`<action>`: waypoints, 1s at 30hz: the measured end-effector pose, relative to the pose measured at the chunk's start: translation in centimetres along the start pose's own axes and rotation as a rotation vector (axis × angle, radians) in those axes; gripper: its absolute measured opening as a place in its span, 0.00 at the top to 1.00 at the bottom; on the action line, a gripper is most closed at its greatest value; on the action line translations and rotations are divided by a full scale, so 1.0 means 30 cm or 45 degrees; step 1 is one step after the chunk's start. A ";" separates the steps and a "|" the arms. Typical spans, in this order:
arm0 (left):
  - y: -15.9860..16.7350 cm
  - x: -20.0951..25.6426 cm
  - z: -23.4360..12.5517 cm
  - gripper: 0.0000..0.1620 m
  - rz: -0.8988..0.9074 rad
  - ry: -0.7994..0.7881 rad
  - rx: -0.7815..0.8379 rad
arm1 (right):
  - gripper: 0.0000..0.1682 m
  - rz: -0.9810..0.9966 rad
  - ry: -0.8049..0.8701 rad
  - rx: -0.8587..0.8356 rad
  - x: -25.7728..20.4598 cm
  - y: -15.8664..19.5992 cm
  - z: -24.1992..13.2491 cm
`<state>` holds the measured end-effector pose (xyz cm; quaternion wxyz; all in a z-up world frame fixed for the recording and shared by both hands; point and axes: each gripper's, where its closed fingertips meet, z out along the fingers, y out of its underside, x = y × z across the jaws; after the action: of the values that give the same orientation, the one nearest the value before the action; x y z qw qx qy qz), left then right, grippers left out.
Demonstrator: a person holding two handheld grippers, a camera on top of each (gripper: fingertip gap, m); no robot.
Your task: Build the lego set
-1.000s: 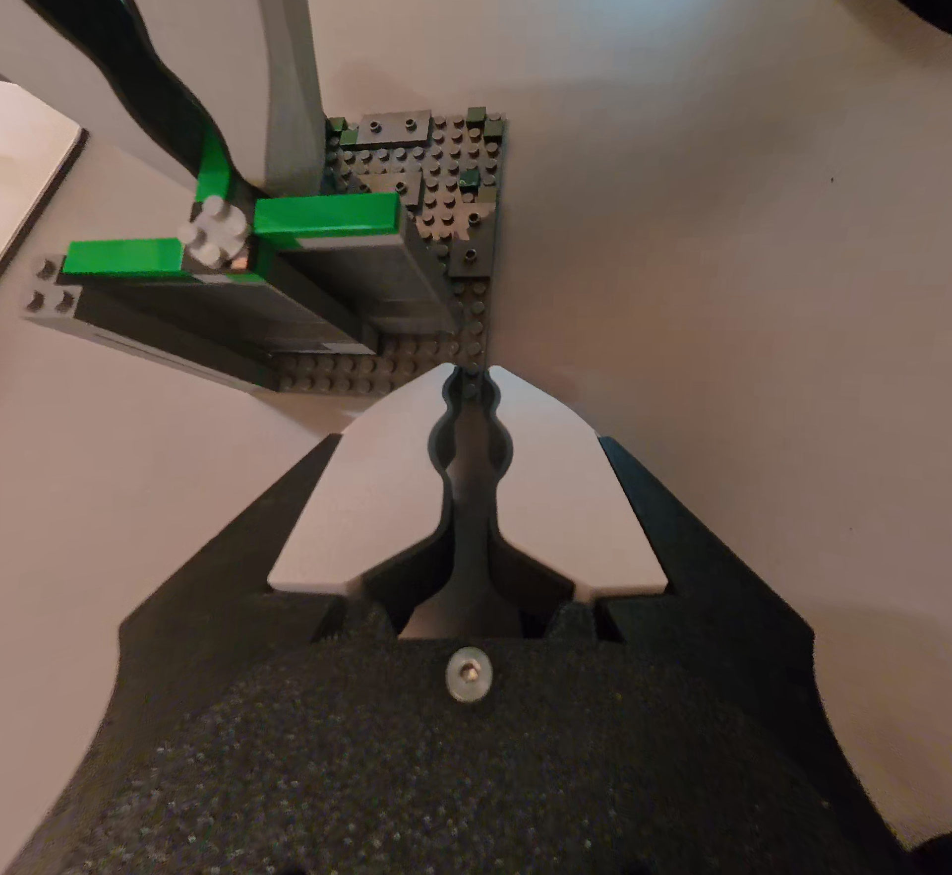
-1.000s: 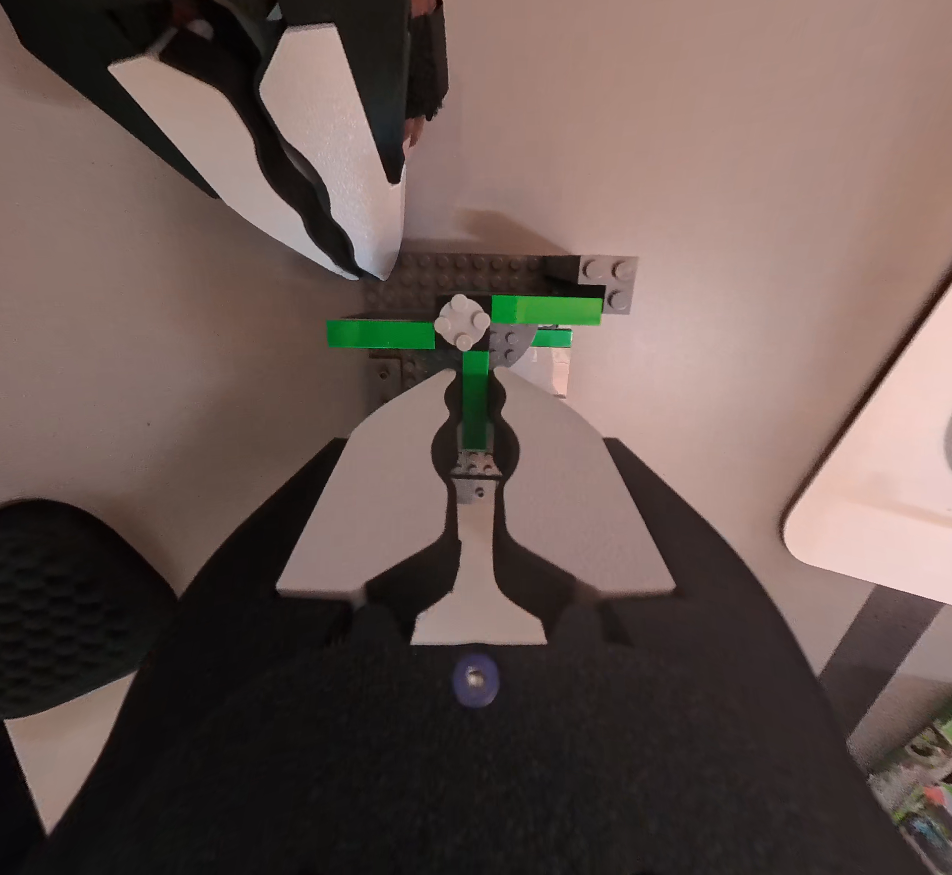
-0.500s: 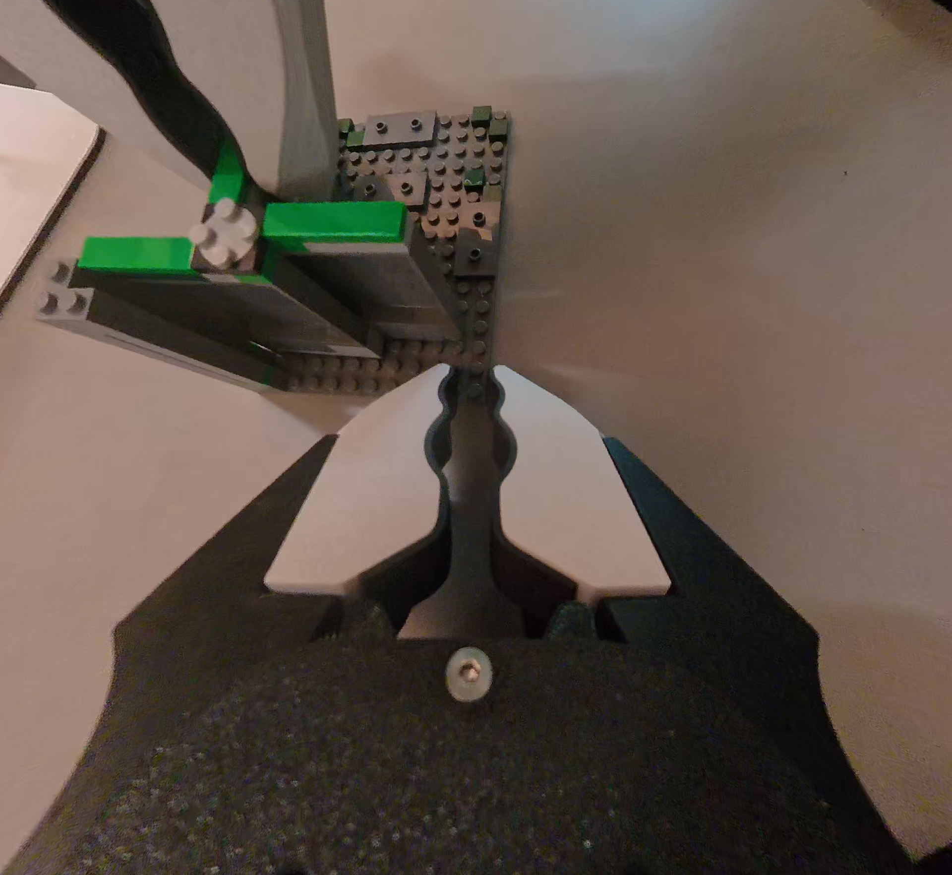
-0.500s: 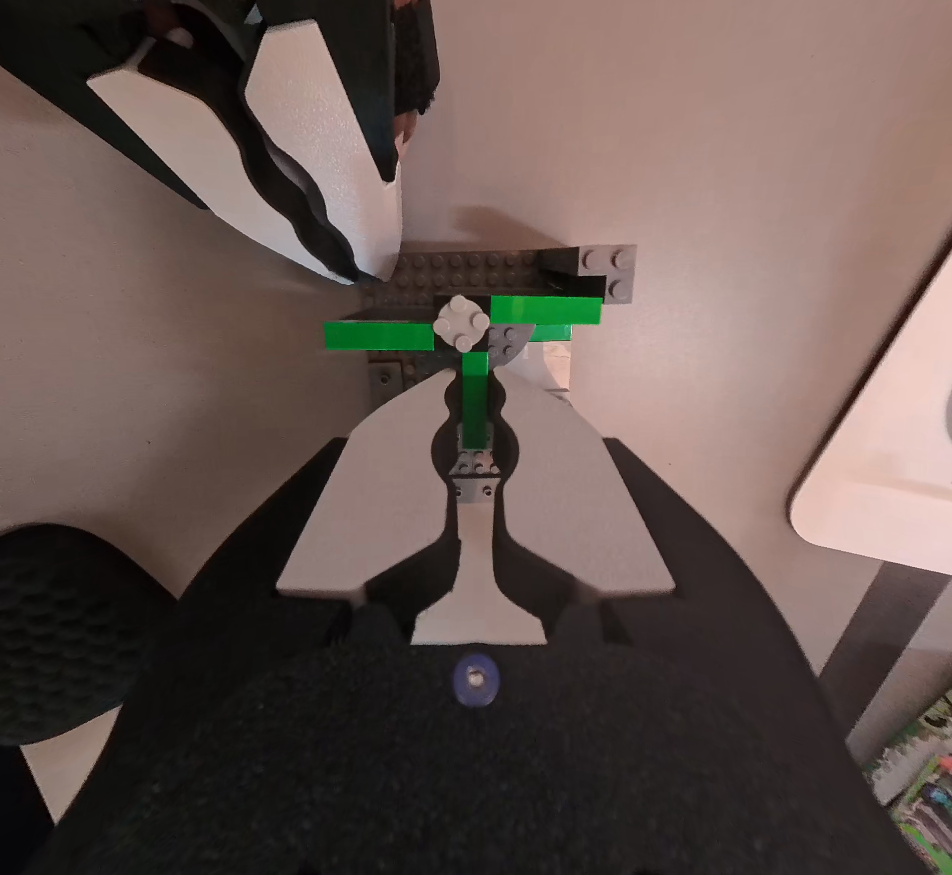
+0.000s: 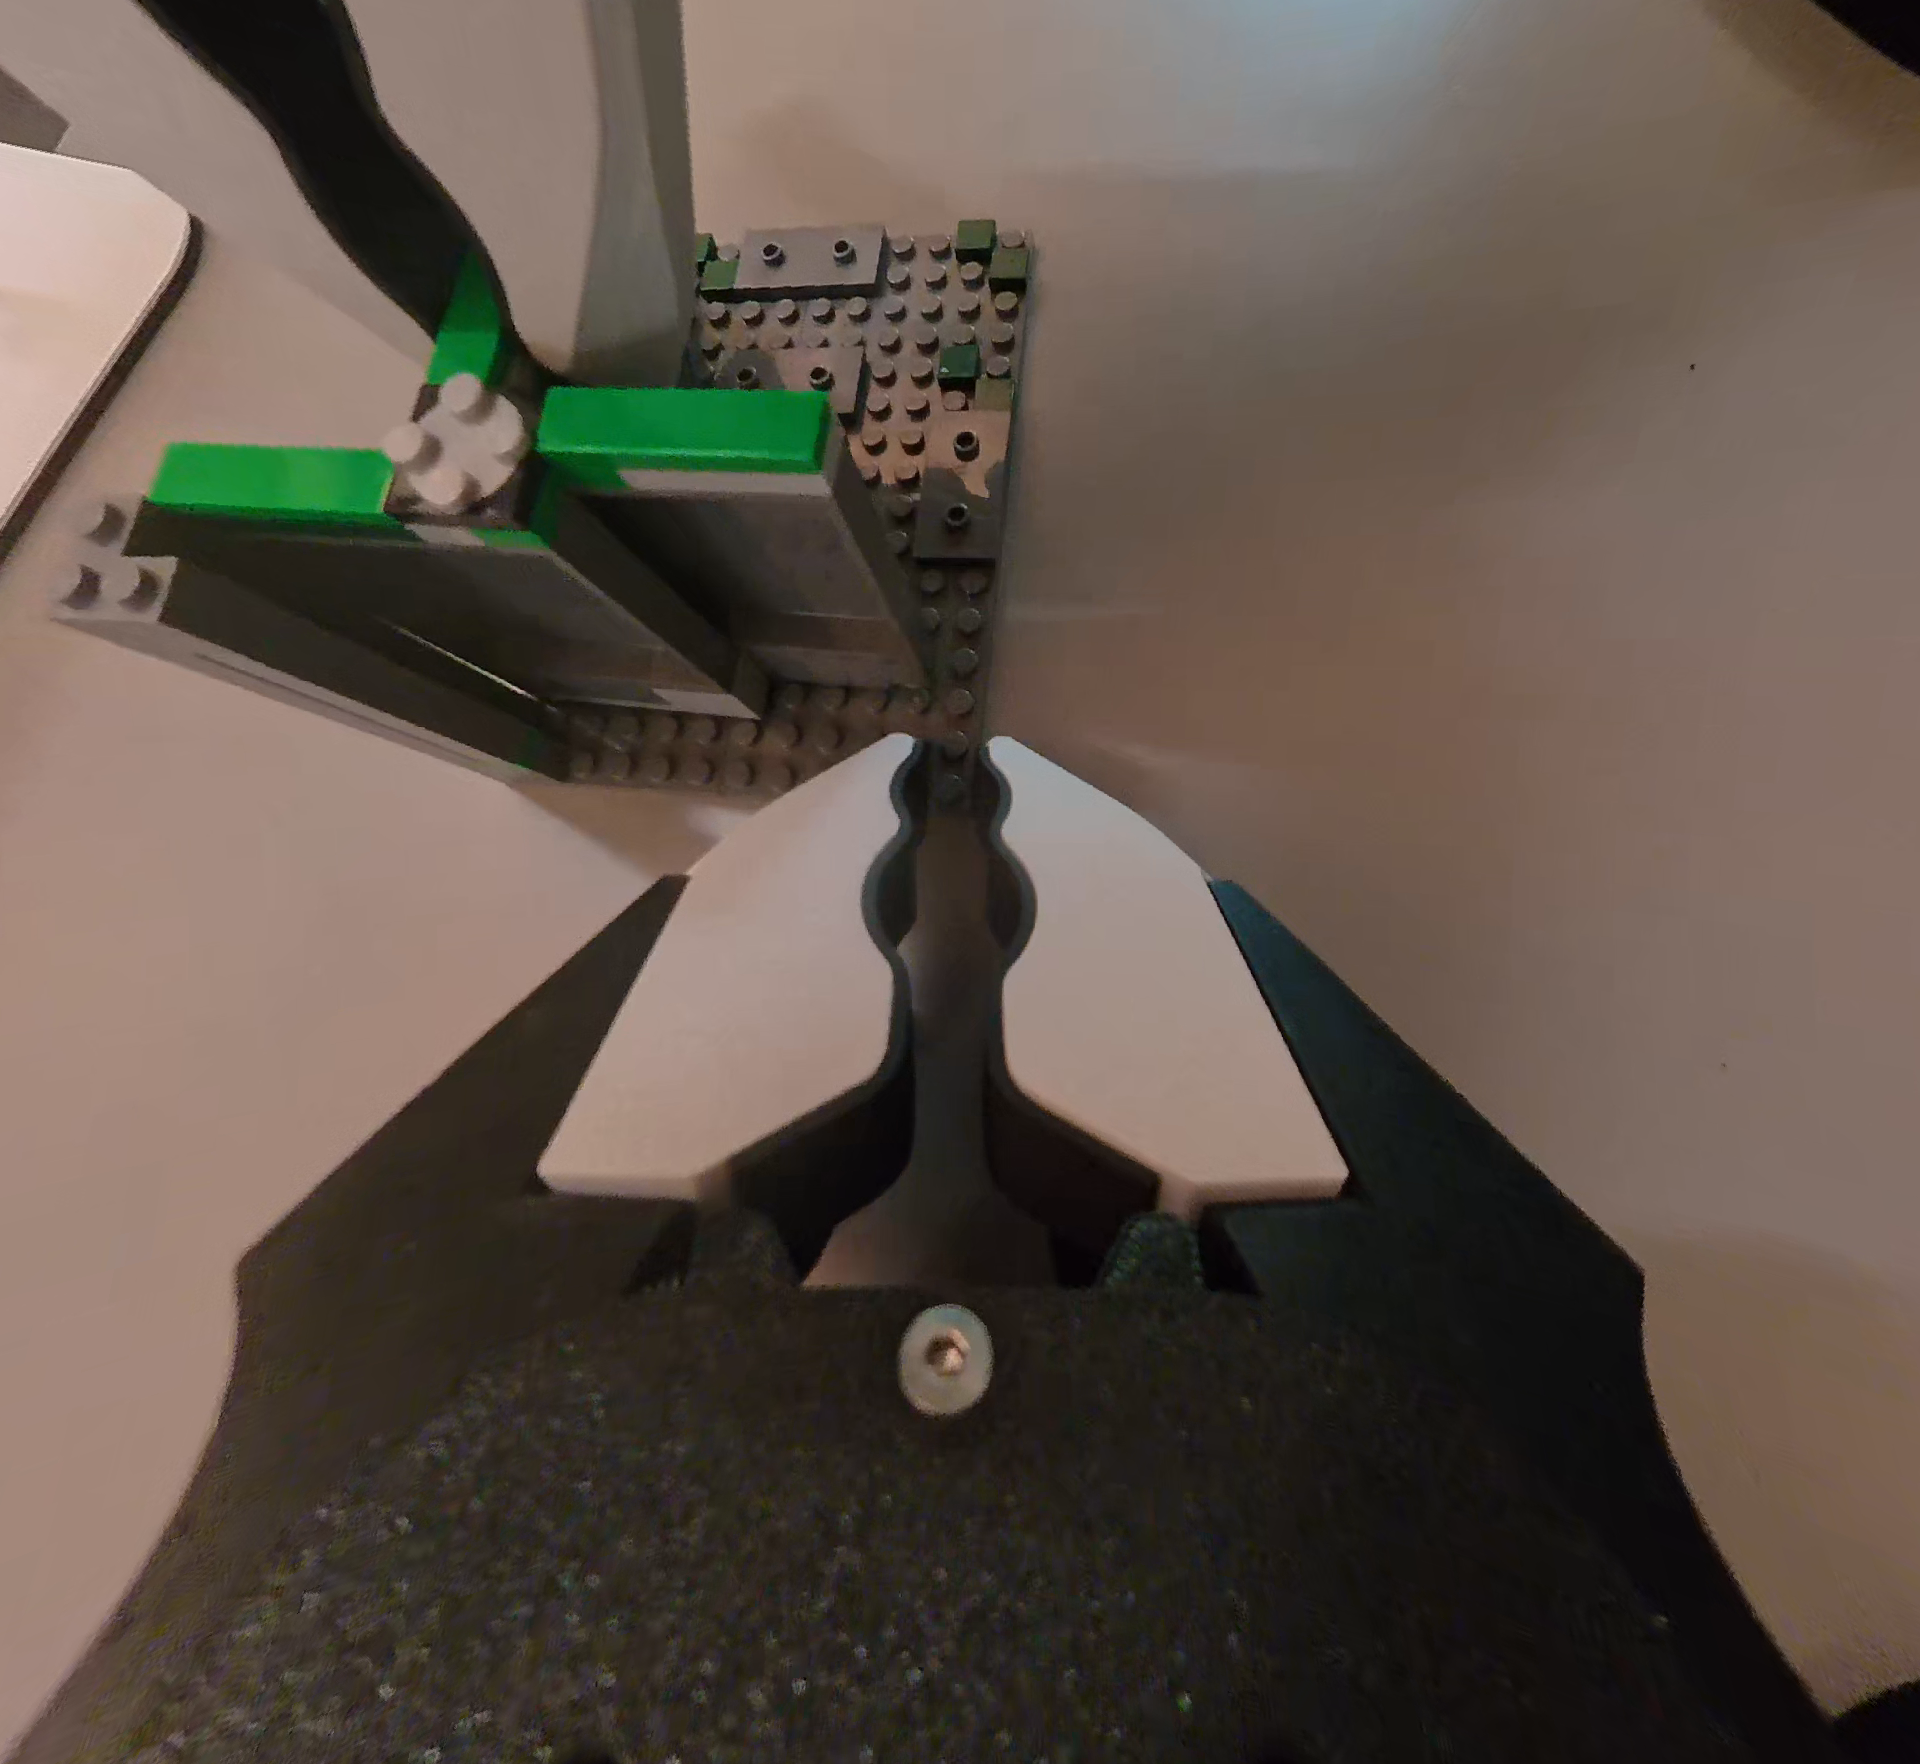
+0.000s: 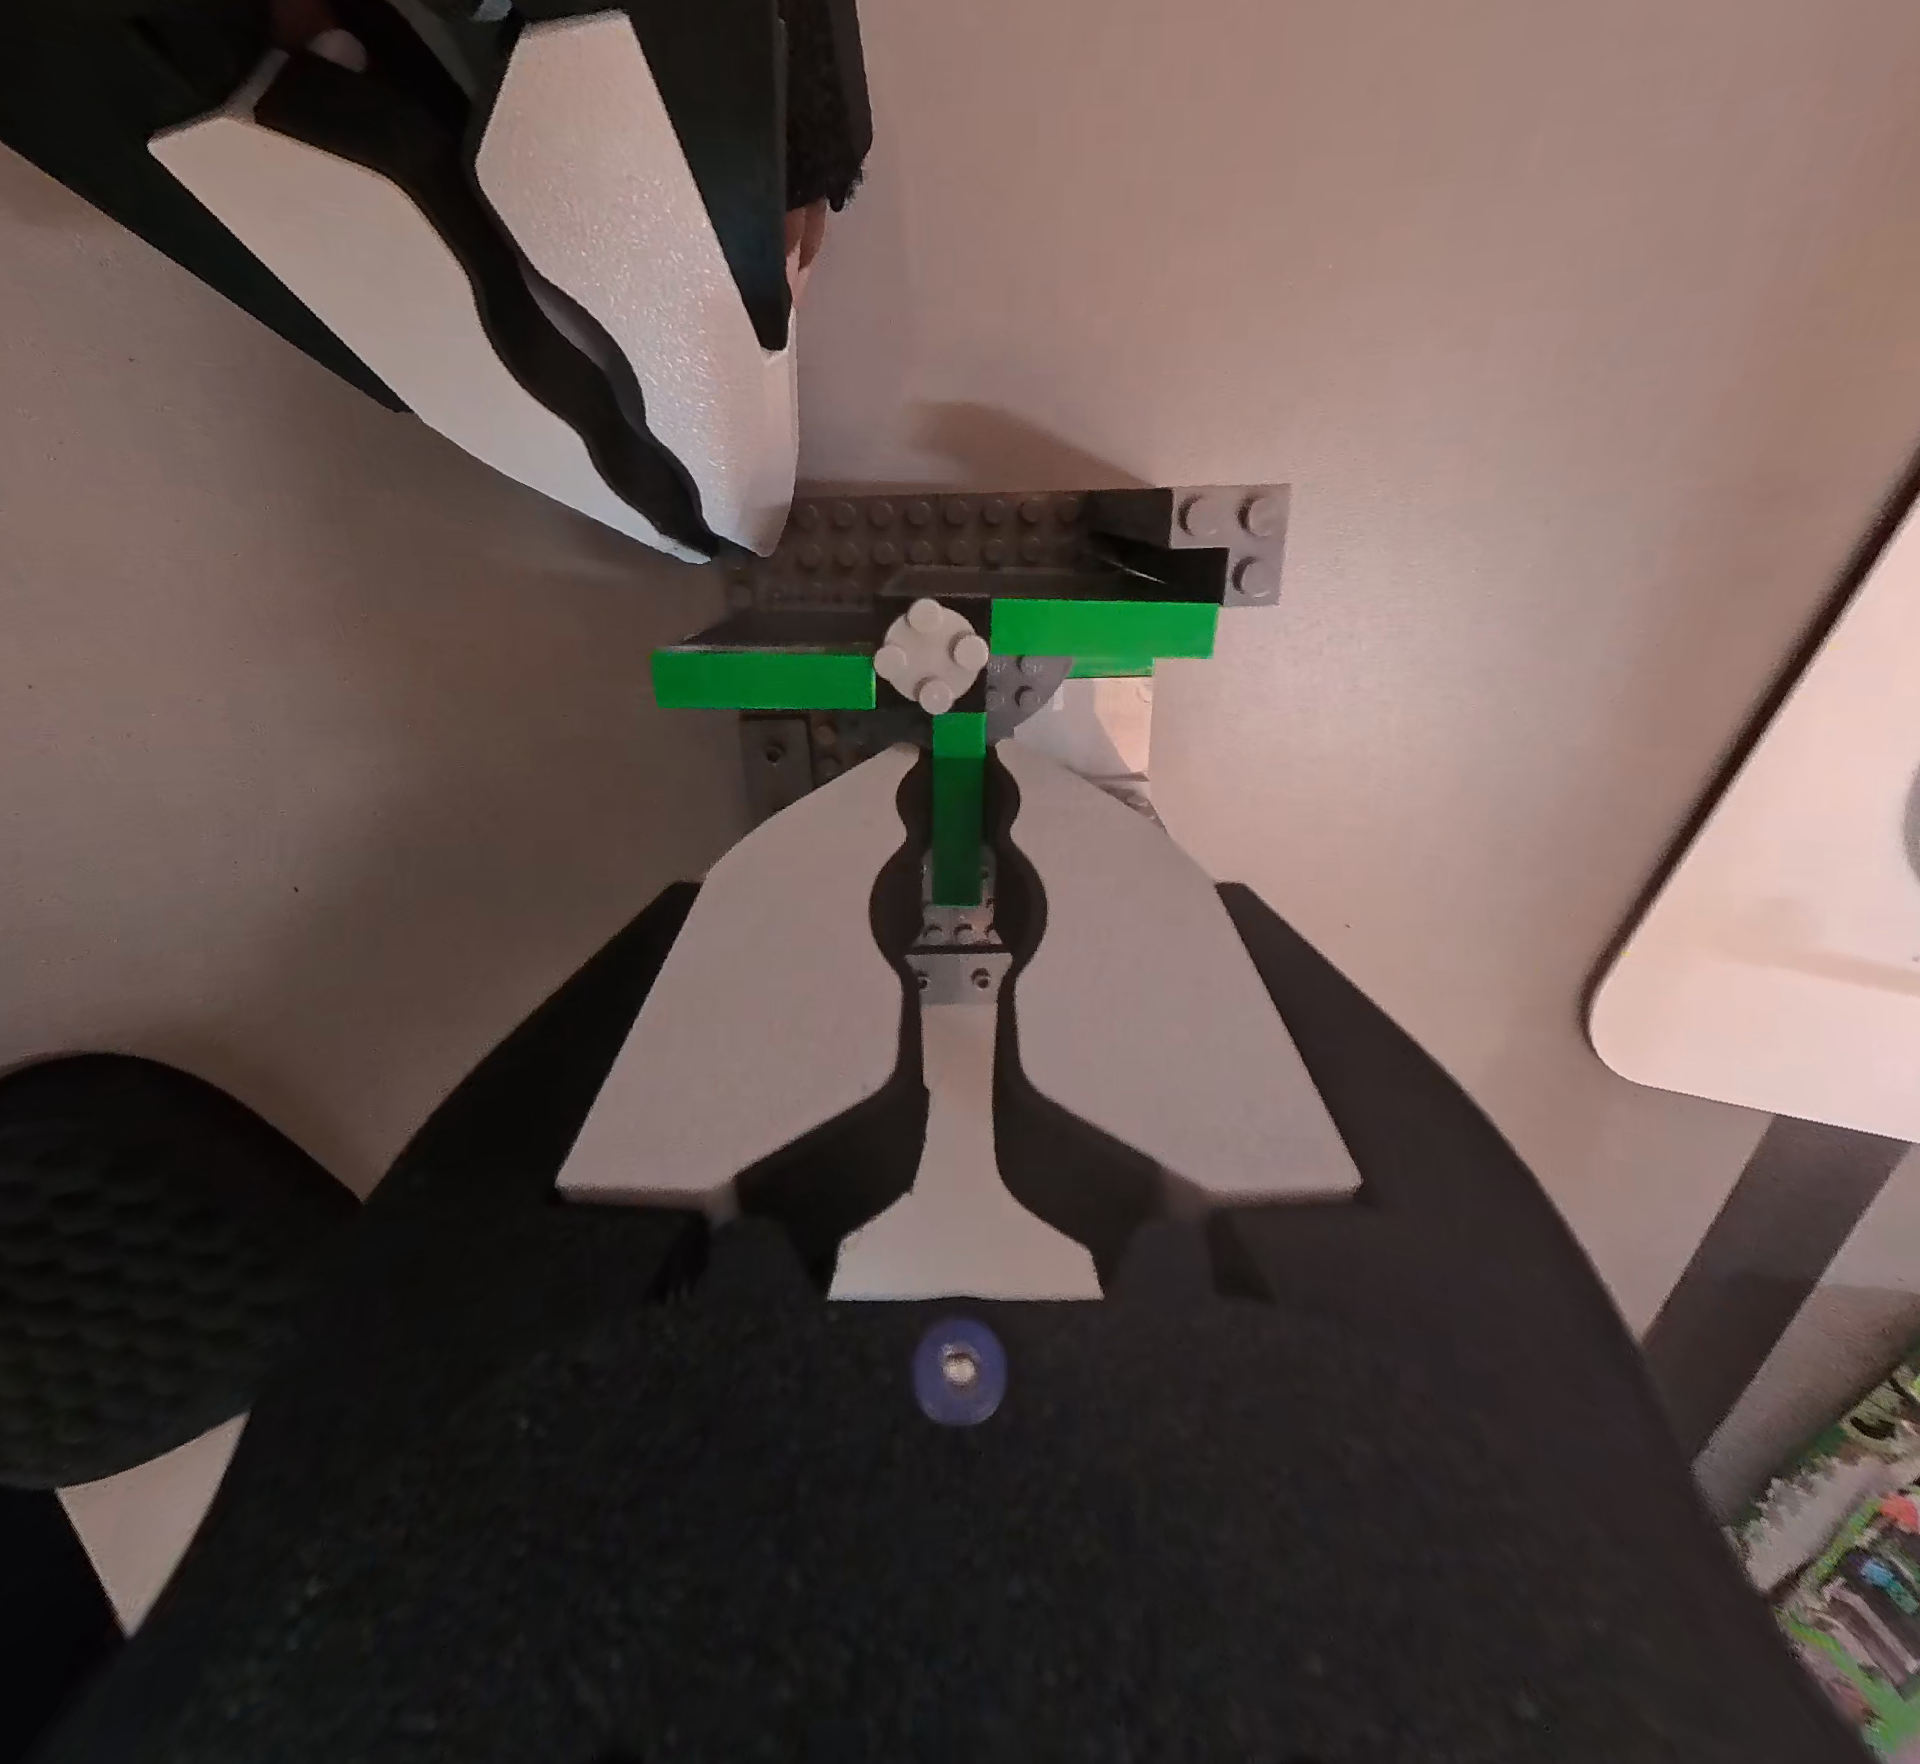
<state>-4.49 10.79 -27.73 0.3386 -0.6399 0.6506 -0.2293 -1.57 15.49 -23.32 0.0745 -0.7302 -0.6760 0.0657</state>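
Observation:
A lego build stands on a dark grey baseplate (image 5: 914,332): tall dark walls topped with green tiles (image 5: 675,426) that meet at a light grey round stud piece (image 5: 457,452). My left gripper (image 5: 945,758) is shut on the near corner of the baseplate. In the right wrist view the baseplate (image 6: 914,519), the round piece (image 6: 930,654) and the left gripper (image 6: 732,542) at the plate's corner also show. My right gripper (image 6: 956,750) is shut on the near green-topped wall (image 6: 956,821). It shows in the left wrist view (image 5: 509,343) at the upper left.
A white tray (image 6: 1766,883) lies to the right of the build; it also shows in the left wrist view (image 5: 73,312). A colourful printed sheet (image 6: 1860,1548) lies off the table edge. A black rounded object (image 6: 125,1267) sits at the near left. The tips of one gripper are about 7 cm away from the tips of the other.
Both grippers keep their holds. The build and grippers have shifted only slightly in the views; nothing was let go or taken.

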 end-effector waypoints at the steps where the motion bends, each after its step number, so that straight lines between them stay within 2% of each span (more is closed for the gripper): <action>1: 0.000 0.000 0.000 0.95 -0.001 0.000 0.000 | 0.95 -0.007 0.002 -0.004 0.001 0.000 0.000; 30: 0.000 -0.003 0.002 0.97 -0.006 -0.007 -0.001 | 0.95 -0.029 0.019 -0.046 0.011 0.008 -0.004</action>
<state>-4.44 10.88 -27.77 0.3398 -0.6423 0.6481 -0.2281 -1.27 15.81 -23.26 0.0669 -0.7241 -0.6848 0.0472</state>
